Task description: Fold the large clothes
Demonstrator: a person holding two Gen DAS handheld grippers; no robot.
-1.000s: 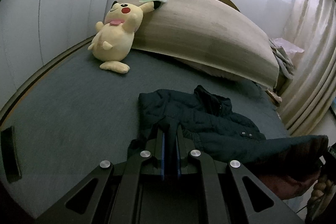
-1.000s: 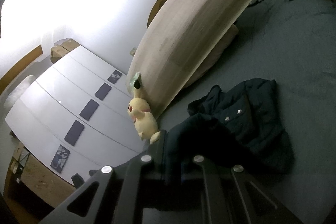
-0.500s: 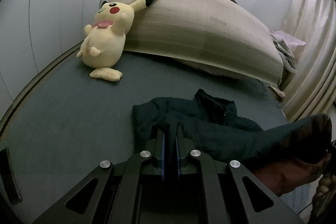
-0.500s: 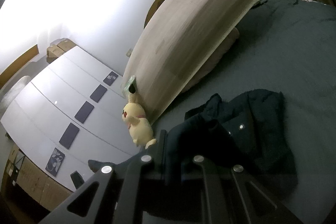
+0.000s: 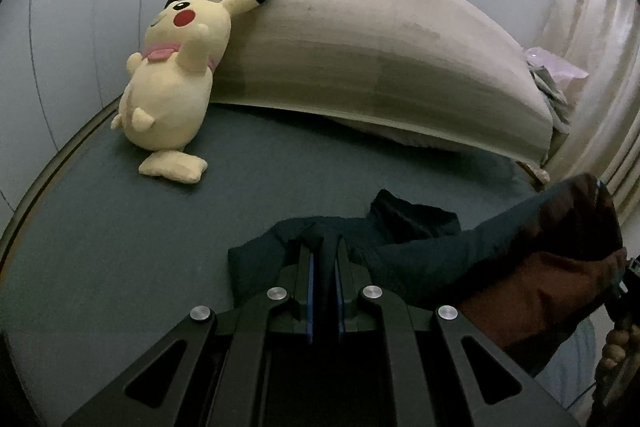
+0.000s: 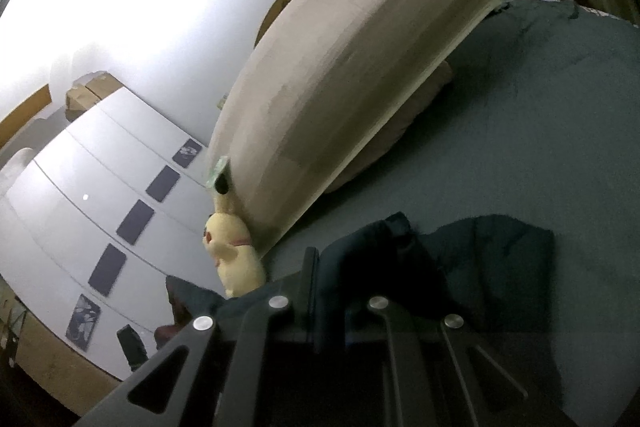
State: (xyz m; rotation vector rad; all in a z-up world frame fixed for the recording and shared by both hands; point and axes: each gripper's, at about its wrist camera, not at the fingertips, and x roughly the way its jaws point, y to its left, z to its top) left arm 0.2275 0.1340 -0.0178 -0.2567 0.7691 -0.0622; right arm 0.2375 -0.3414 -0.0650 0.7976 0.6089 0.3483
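A fold of the dark teal quilted jacket (image 5: 404, 259) is pinched between the closed blue-padded fingers of the left gripper (image 5: 324, 247) at the lower centre of the frame. In the right wrist view, dark jacket fabric (image 6: 492, 267) is likewise clamped by the right gripper (image 6: 332, 267). The garment is spread on the grey-blue bed cover (image 5: 120, 227), one part raised toward the right edge. A yellow plush toy (image 5: 172, 87) is propped at upper left against a beige curved headboard (image 5: 380, 67).
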